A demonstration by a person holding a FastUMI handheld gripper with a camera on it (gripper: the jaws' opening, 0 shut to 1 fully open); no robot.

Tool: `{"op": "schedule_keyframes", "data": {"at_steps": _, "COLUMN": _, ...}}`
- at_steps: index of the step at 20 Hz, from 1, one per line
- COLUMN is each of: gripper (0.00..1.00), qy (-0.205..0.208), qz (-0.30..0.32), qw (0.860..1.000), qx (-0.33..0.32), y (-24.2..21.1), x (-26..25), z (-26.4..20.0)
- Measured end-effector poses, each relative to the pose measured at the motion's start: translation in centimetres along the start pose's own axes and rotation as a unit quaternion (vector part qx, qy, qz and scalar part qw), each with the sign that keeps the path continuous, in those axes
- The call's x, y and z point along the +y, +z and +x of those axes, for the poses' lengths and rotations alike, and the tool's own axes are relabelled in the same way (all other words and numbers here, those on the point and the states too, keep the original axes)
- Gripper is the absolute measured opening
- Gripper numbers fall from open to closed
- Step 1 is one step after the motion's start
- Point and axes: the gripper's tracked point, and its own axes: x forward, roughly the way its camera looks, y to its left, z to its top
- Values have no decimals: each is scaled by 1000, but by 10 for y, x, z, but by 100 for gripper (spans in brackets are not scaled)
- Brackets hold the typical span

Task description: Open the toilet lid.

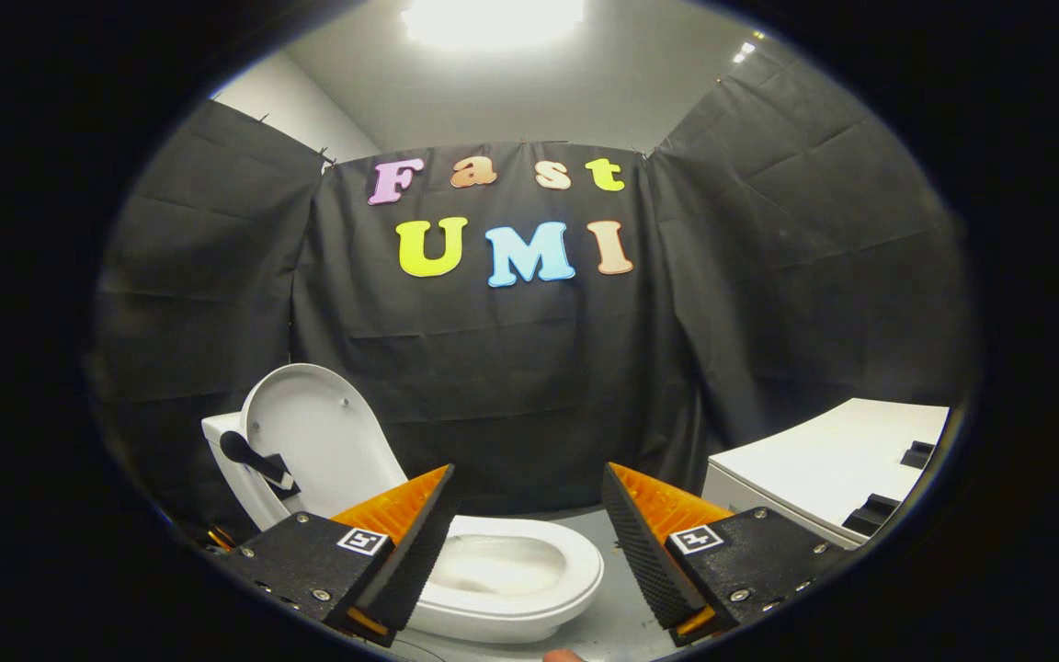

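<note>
We saw the gripper [526, 542] at the bottom of the frame with its fingers [419, 542] spread apart, clamped on nothing. At lower left the toilet [502, 575] stood with its lid [318, 441] raised upright. A white worktop [824, 464] sat at lower right.

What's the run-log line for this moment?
lid: raised, upright | toilet: bowl exposed | hand-held gripper: open, holding nothing, above bowl's rim | white cabinet: to the right
</note>
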Motion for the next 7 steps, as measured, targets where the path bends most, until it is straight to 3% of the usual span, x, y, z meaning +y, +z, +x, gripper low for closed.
{"op": "schedule_keyframes", "data": {"at_steps": 7, "gripper": 95, "qy": 1, "qz": -6, "qw": 1000, "qx": -1, "y": -1, "x": 0, "z": -1}}
